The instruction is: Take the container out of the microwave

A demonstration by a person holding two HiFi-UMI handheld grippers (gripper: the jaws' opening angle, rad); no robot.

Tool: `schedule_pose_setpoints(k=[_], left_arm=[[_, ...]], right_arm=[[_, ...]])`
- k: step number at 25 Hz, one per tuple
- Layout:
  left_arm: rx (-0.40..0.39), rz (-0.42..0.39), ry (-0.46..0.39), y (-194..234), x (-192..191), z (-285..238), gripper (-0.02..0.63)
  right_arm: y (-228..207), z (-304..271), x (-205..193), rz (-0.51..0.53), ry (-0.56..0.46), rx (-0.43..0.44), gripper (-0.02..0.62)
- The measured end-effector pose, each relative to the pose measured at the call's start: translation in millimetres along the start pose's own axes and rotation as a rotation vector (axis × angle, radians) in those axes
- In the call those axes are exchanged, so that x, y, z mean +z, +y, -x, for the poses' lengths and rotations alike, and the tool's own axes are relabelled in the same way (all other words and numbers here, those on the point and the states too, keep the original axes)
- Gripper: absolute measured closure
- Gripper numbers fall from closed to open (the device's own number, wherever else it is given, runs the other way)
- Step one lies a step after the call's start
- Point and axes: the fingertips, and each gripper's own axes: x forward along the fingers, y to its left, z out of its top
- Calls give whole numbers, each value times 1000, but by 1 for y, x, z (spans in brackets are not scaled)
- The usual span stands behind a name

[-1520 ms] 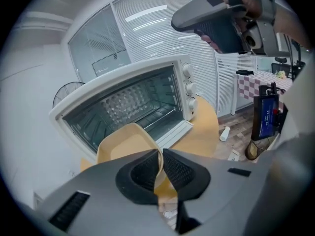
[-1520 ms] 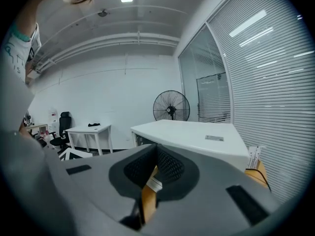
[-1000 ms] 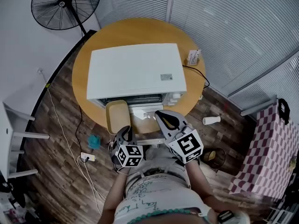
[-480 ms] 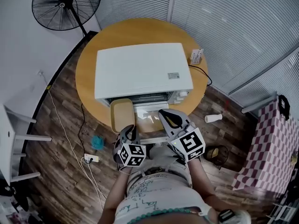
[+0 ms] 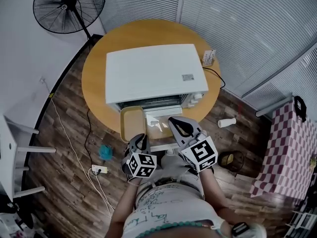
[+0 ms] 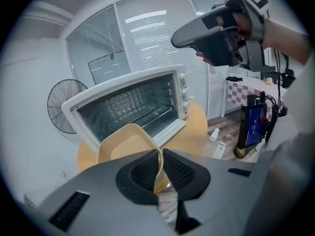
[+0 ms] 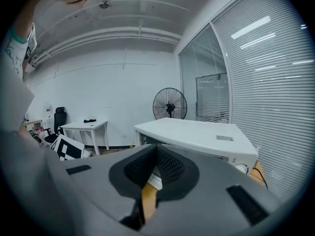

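Observation:
The white microwave (image 5: 154,74) stands on a round wooden table (image 5: 96,68) with its door (image 5: 161,119) folded down; its dark cavity (image 6: 130,104) shows in the left gripper view. A beige shallow container (image 5: 132,122) hangs just outside the opening, at the door's left. My left gripper (image 5: 141,139) is shut on the container's near rim (image 6: 158,165), with the beige wall pinched between the pads. To the right, above the open door, my right gripper (image 5: 173,121) is shut with nothing in it; its jaws (image 7: 156,154) point level toward the microwave (image 7: 197,134).
A standing fan (image 5: 68,6) is at the back left. On the wooden floor lie a power strip (image 5: 97,169), a blue object (image 5: 104,151) and a white cup (image 5: 227,122). A small box (image 5: 207,58) sits at the table's right edge. Checkered cloth (image 5: 282,152) covers something at right.
The whole scene has slid slightly right in the head view. Both grippers have drifted a little; the left keeps its hold on the container and the right stays shut.

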Motion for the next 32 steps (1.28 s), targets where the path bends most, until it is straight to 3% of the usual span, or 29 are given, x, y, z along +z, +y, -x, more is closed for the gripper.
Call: schedule_pose_setpoints(k=[18, 32], left_arm=[[-86, -47, -38, -25, -26, 38, 566], [-116, -50, -84, -43, -27, 64, 566]], right_arm=[[29, 40, -14, -32, -13, -136, 603], [58, 58, -24, -34, -12, -132, 603]])
